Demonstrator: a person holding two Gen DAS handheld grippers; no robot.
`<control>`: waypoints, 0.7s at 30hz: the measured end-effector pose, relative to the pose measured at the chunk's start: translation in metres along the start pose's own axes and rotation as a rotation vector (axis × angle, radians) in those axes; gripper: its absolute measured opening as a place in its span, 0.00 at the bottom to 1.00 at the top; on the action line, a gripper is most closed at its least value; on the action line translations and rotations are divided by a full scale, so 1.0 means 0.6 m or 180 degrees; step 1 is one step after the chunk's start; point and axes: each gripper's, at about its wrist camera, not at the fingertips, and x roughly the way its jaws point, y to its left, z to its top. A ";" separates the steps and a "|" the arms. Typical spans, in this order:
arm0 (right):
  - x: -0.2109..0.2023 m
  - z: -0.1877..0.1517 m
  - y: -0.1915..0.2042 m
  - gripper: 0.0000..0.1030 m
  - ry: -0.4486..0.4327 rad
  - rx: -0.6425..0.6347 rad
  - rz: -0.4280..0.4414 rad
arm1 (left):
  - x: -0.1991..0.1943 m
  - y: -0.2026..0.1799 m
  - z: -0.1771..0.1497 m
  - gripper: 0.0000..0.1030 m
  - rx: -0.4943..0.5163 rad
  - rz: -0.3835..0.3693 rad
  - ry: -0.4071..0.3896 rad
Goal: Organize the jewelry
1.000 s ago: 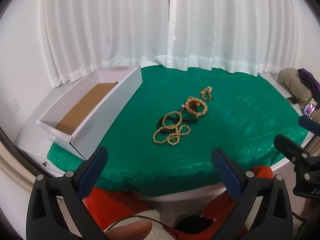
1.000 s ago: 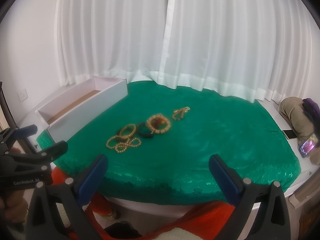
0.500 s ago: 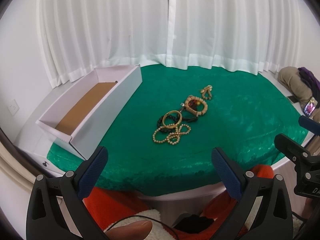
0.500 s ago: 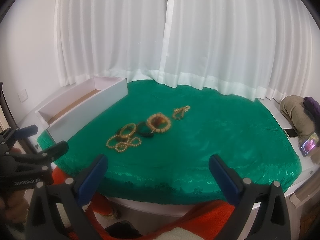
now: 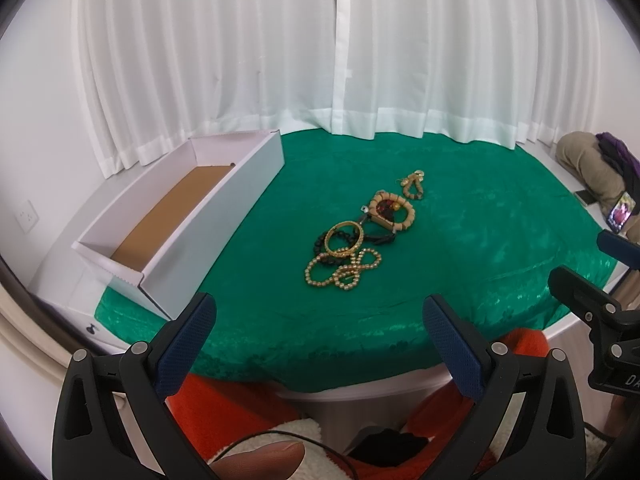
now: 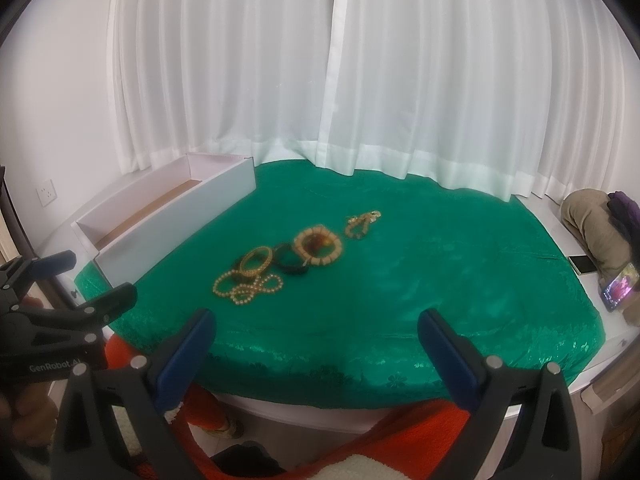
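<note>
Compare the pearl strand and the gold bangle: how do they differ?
The pearl strand is loose and lies in several loops; the gold bangle is one stiff ring. The strand is nearest the camera; the bangle lies just behind it, over dark beads. Both rest on the green cloth.

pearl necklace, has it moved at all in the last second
No. The pearl necklace lies in the same spot on the green cloth, just in front of the gold bangle, right of the white box.

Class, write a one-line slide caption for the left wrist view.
Open left gripper faces jewelry pile on green cloth, white box alongside.
</note>
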 end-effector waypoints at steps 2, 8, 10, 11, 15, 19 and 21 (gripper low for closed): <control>0.000 0.000 0.000 1.00 0.0000 0.0002 -0.0001 | 0.000 0.000 0.000 1.00 0.0001 0.0000 0.0001; 0.000 -0.001 0.000 1.00 -0.0005 0.0001 -0.0002 | 0.000 0.000 -0.001 1.00 0.0005 0.0002 0.0002; 0.000 0.000 -0.002 1.00 0.0001 0.0008 0.0005 | 0.000 -0.001 0.000 1.00 0.0006 0.0005 0.0003; -0.001 0.000 -0.002 1.00 0.0001 0.0009 0.0007 | 0.000 0.000 -0.001 1.00 0.0011 0.0009 0.0001; -0.001 -0.001 -0.001 1.00 -0.0005 0.0011 0.0006 | 0.001 -0.001 -0.001 1.00 0.0011 0.0007 0.0003; -0.001 -0.001 -0.002 1.00 -0.0002 0.0013 0.0010 | 0.002 -0.001 -0.001 1.00 0.0015 0.0009 0.0004; -0.002 -0.001 -0.001 1.00 -0.0004 0.0012 0.0009 | 0.001 -0.001 -0.002 1.00 0.0016 0.0010 0.0002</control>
